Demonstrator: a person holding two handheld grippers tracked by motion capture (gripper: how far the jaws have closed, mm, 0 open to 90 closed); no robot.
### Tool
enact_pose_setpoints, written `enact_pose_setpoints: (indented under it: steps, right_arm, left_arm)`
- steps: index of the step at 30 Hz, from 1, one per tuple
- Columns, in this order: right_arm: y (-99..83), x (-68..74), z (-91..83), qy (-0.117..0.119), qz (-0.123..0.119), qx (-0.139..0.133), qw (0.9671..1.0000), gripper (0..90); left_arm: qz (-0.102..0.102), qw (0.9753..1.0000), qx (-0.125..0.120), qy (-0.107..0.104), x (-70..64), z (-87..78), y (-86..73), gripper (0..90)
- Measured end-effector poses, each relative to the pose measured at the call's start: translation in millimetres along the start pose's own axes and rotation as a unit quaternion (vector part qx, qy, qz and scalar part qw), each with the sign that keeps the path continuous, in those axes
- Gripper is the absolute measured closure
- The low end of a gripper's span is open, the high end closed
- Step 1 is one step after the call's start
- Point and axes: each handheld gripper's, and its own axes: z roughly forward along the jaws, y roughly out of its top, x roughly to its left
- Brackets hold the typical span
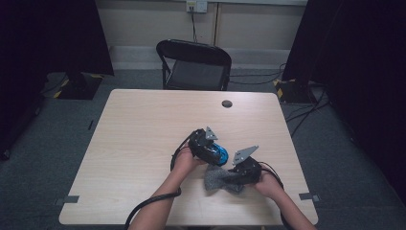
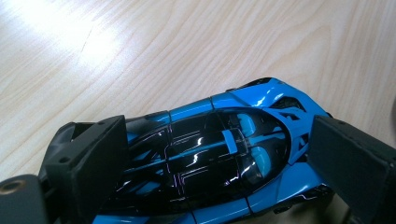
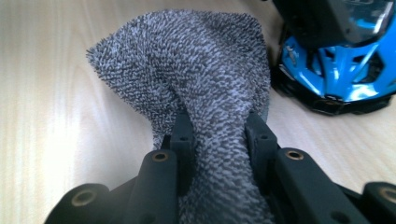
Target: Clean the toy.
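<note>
Left gripper point(image 2: 215, 158) clamped on the blue toy car point(image 2: 219, 154); right gripper point(image 3: 217, 135) clamped on the grey cloth point(image 3: 196, 65)

Both forearms come in from the near edge of the table point(image 1: 143, 115) and angle toward each other. The left hand point(image 1: 184, 160) holds the left gripper point(image 1: 207, 148) above the table's near half, pointing toward the right side; its two black jaws stand apart, one against each flank of the blue toy car point(image 2: 219, 154), clamping it. The right hand point(image 1: 268, 184) holds the right gripper point(image 1: 239, 175) just right of the left one, nearer the table's edge, its jaws pinched tight on the grey cloth point(image 3: 196, 79).
</note>
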Motion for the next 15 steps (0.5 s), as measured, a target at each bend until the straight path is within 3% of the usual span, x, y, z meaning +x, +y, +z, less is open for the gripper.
enact_pose_setpoints:
  steps: [15]
  right_arm:
    - [-4.8, -15.1, -7.4, -0.029, 0.035, 0.002, 0.999, 69.9]
  left_arm:
    - [0.002, 1.0, 0.002, -0.001, 0.4, -0.3, 0.0, 5.5]
